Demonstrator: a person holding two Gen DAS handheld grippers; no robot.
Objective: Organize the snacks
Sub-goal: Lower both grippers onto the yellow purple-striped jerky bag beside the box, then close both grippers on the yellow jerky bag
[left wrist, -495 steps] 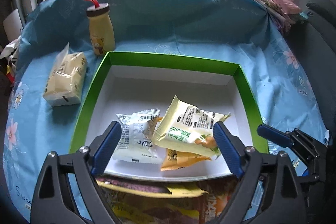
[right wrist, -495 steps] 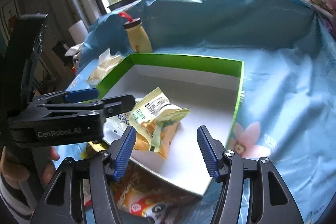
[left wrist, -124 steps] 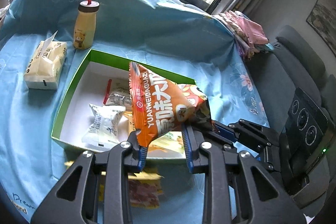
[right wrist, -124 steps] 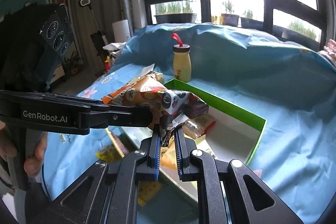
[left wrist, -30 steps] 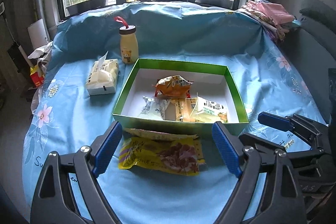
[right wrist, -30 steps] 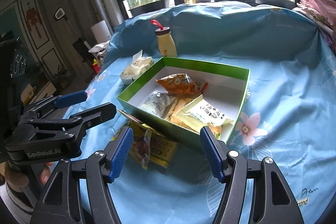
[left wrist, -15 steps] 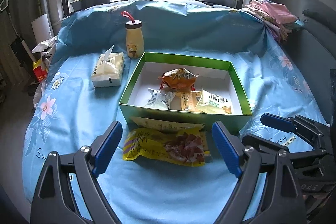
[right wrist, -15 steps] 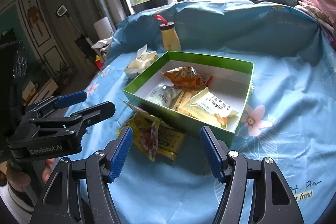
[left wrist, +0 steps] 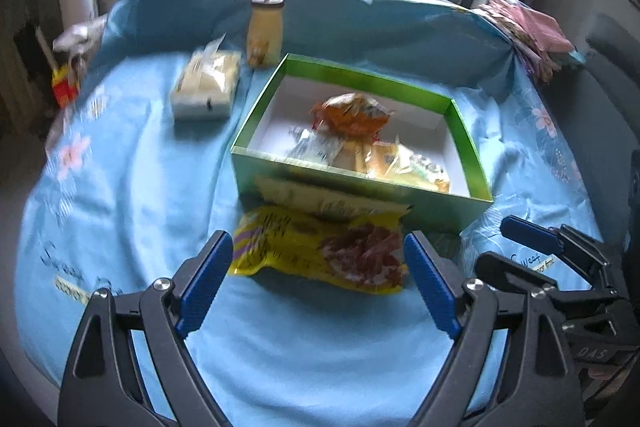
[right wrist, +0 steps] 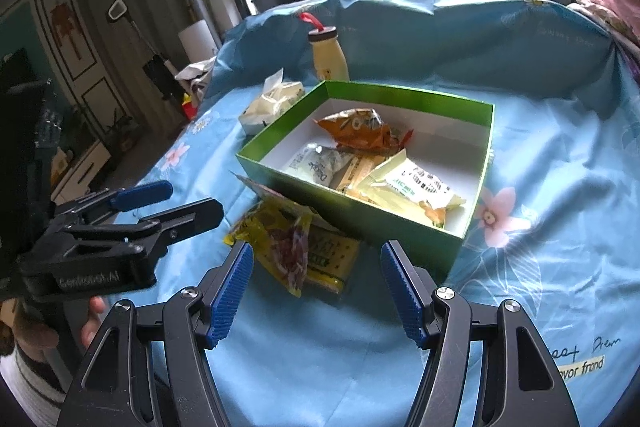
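A green box (left wrist: 468,143) (right wrist: 486,147) on the blue tablecloth holds several snack packets, with an orange bag (left wrist: 352,115) (right wrist: 356,131) at its back. A yellow snack packet (left wrist: 324,253) (right wrist: 296,247) lies on the cloth against the box's near side, on top of another flat packet (left wrist: 320,197). My left gripper (left wrist: 318,283) is open and empty, its fingers either side of the yellow packet and just short of it. My right gripper (right wrist: 316,289) is open and empty, in front of the box's near corner. The left gripper also shows in the right wrist view (right wrist: 168,203).
A yellow drink bottle (left wrist: 264,31) (right wrist: 328,57) with a red strap stands behind the box. A tissue pack (left wrist: 206,87) (right wrist: 274,101) lies left of the box. Folded pink cloth (left wrist: 528,31) sits at the table's far right edge. The right gripper shows at the left view's right (left wrist: 532,251).
Both grippers have moved forward and down towards the yellow packet and the box. Both stay open and empty. The left view is now motion-blurred.
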